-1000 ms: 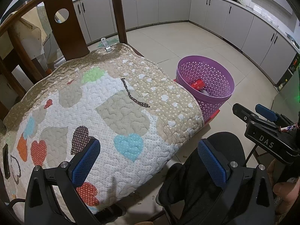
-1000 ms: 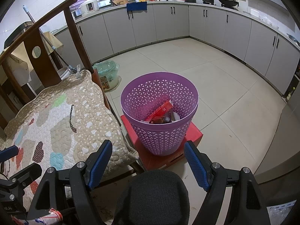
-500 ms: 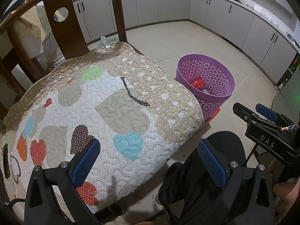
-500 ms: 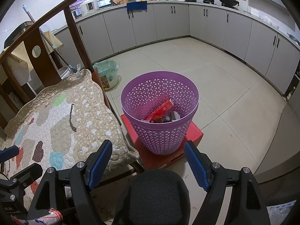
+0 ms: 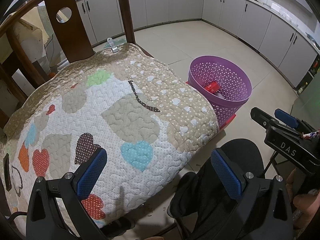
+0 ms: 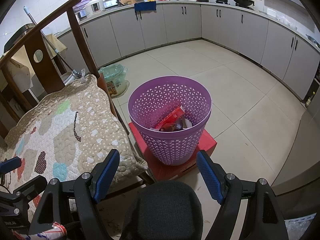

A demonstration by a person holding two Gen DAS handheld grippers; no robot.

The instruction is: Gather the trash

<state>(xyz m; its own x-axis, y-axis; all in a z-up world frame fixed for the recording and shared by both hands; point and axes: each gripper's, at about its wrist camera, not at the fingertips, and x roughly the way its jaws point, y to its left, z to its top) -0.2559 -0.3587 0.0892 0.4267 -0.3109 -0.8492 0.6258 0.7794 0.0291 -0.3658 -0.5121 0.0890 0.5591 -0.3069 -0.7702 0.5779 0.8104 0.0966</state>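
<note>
A purple mesh waste basket point(image 6: 170, 120) stands on a flat red box point(image 6: 208, 142) on the tiled floor; it also shows in the left wrist view point(image 5: 220, 88). Red packaging and other wrappers point(image 6: 172, 118) lie inside it. My right gripper point(image 6: 158, 176) is open and empty, in front of and above the basket. My left gripper point(image 5: 158, 170) is open and empty, over the front edge of a quilted heart-pattern cushion point(image 5: 104, 112) on a wooden chair. The right gripper body point(image 5: 288, 140) shows at the right of the left wrist view.
The dark wooden chair back point(image 5: 66, 28) rises behind the cushion. A black stool seat point(image 6: 162, 210) sits just below the grippers. A wrapped green pot point(image 6: 114, 80) stands on the floor behind the chair. Grey kitchen cabinets point(image 6: 180, 24) line the far walls.
</note>
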